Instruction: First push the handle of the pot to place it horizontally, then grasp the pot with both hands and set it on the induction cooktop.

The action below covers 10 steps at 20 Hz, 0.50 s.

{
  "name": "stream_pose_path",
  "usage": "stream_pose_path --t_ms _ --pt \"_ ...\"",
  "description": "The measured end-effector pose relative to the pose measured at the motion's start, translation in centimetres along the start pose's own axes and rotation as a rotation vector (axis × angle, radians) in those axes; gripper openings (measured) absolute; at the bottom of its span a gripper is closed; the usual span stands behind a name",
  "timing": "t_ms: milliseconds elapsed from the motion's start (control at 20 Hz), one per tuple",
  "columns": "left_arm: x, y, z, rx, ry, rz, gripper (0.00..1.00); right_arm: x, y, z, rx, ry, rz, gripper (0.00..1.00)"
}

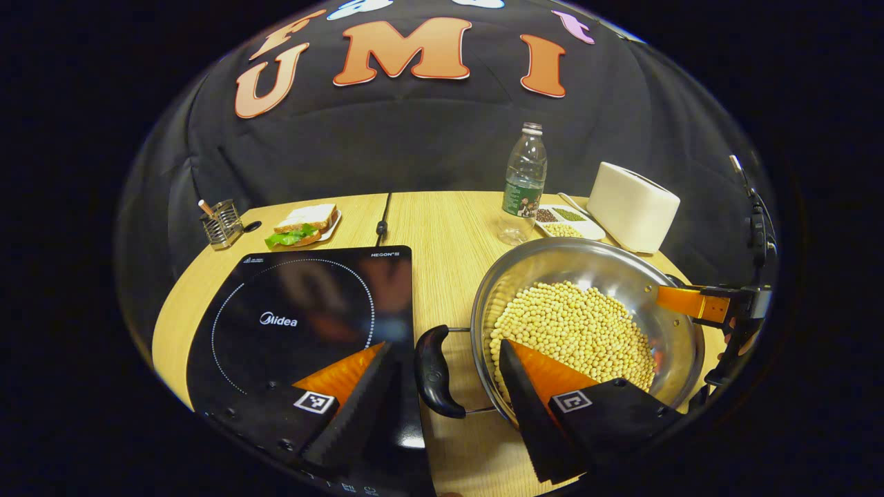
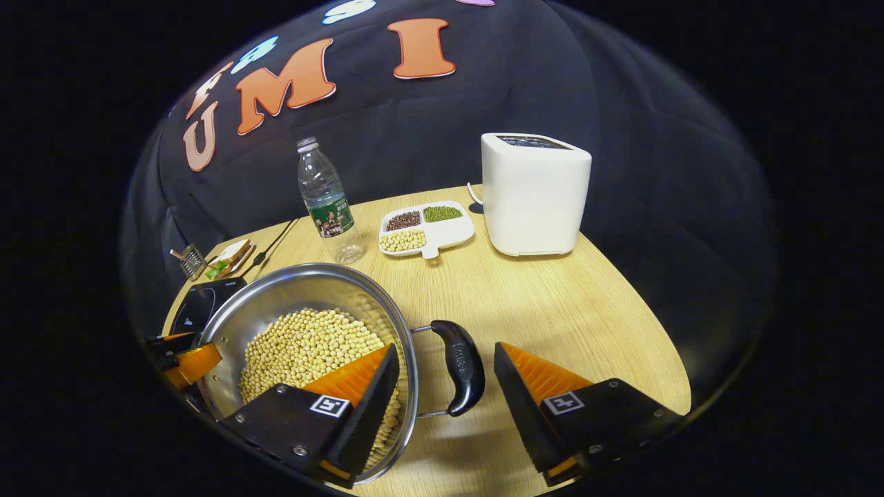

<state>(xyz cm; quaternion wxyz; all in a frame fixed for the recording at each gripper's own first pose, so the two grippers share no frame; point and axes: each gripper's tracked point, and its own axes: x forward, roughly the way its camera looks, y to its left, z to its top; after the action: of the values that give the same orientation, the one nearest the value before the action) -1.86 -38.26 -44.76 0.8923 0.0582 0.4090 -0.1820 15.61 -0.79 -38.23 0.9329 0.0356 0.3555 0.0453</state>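
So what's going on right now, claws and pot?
Left claw open, straddling one pot handle. Right claw open around the other handle. Pot of beans on table beside cooktop, not yet lifted. Path looks clear.

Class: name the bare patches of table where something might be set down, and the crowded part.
Bare wood lies right of the pot, in front of the toaster. A narrower strip runs between the induction cooktop and the pot. Crowded: the far edge, where bottle, divided dish and toaster stand close.

Wooden table, black cloth wall
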Motion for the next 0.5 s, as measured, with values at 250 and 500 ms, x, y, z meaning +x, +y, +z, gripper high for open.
stream_pose_path --t_ms 250,500 --pt "0.18 -0.48 -0.14 0.026 0.008 -0.004 0.99 0.45 0.51 -0.08 0.009 0.013 0.013 0.63" --pt "0.71 -0.3 -0.45 0.111 -0.004 0.071 0.84 0.06 0.54 -0.45 0.016 0.026 0.033 0.56"
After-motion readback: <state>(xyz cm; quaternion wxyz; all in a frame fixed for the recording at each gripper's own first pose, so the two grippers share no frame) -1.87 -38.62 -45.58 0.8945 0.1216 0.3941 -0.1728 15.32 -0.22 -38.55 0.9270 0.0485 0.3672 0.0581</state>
